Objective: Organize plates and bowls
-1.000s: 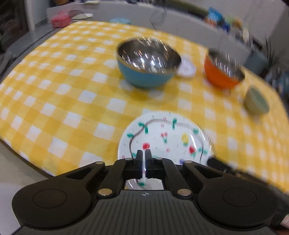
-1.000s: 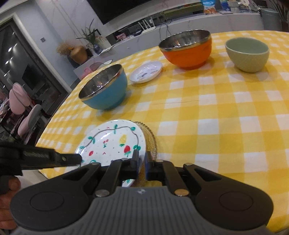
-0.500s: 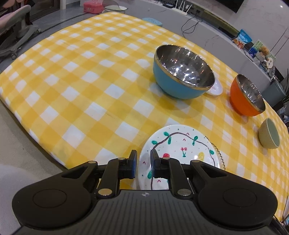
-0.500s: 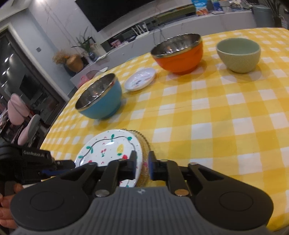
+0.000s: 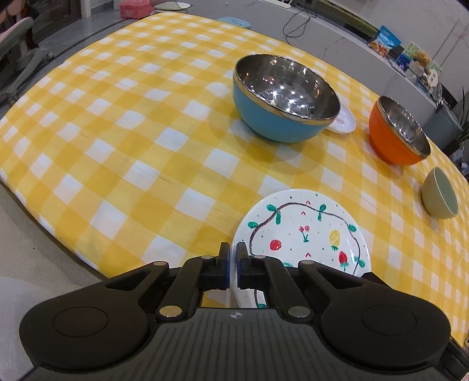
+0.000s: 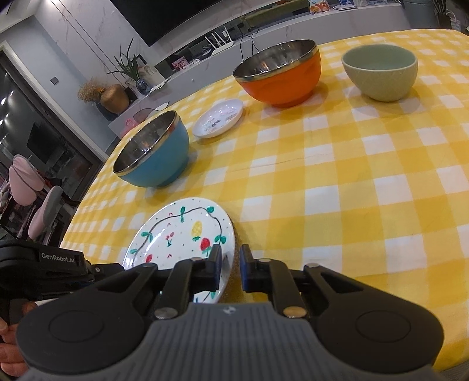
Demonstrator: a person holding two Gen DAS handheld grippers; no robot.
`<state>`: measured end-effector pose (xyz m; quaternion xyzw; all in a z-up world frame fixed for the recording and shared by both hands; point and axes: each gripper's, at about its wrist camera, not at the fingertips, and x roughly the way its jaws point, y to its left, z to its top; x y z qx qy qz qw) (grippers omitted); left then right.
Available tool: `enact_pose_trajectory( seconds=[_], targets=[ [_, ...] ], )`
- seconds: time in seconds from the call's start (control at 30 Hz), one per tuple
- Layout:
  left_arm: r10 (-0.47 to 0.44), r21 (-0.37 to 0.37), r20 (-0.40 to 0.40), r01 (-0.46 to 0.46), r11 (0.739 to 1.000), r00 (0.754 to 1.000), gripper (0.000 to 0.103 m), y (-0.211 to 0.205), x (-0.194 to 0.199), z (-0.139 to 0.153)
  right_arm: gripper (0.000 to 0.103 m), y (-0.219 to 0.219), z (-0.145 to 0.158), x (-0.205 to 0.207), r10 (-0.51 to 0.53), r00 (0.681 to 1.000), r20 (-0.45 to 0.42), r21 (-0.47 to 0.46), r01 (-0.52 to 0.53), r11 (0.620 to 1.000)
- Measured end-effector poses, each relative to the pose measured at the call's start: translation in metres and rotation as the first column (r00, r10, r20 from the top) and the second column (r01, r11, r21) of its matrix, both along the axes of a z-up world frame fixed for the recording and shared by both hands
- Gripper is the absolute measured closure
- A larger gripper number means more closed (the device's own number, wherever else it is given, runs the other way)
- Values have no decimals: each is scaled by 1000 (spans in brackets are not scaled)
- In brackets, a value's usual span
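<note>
On the checked cloth [image 5: 117,132], 3 empty bowls; left gripper [image 5: 232,259] pinching the painted plate [image 5: 304,231], right gripper [image 6: 230,262] released.

We see a yellow-and-white checked tablecloth [image 5: 123,123] covering the counter and filling most of both views. In the left wrist view, a pink box [image 5: 134,9] sits at the top left, a grey chair [image 5: 17,55] stands at the far left edge, and snack packets [image 5: 384,41] line a grey ledge at the upper right. A cable [image 5: 296,23] trails down near the top centre. In the right wrist view, a bronze vase [image 6: 114,98] with dried sprigs stands at the upper left beside a potted plant [image 6: 130,69], a dark screen [image 6: 164,17] hangs at the top, and pink chairs [image 6: 25,181] show at the left edge.
</note>
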<state>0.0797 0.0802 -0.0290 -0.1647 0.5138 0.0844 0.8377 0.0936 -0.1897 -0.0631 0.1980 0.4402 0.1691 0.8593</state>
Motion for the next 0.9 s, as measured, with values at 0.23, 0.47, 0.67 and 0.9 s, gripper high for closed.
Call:
enact_pose_trajectory(
  seconds=[0.23,0.47,0.67,0.9],
  targets=[
    [34,-7,44,-34,999,998,96,3,-6,6,89,-1,3,-1,-13,1000,8,10,13,1000],
    [6,-38,210,3,999,978,87,-4,-12,27,88,-12,13,4,-53,998,36,28,52,998],
    [-35,-73,274,57,996,961,85,-27,9,27,80,-18,24,15,-90,994,63,36,88,995],
    [-24,-92,310,55,994,950,75,-50,43,25,79,-17,30,42,-95,994,55,13,94,995]
  ],
)
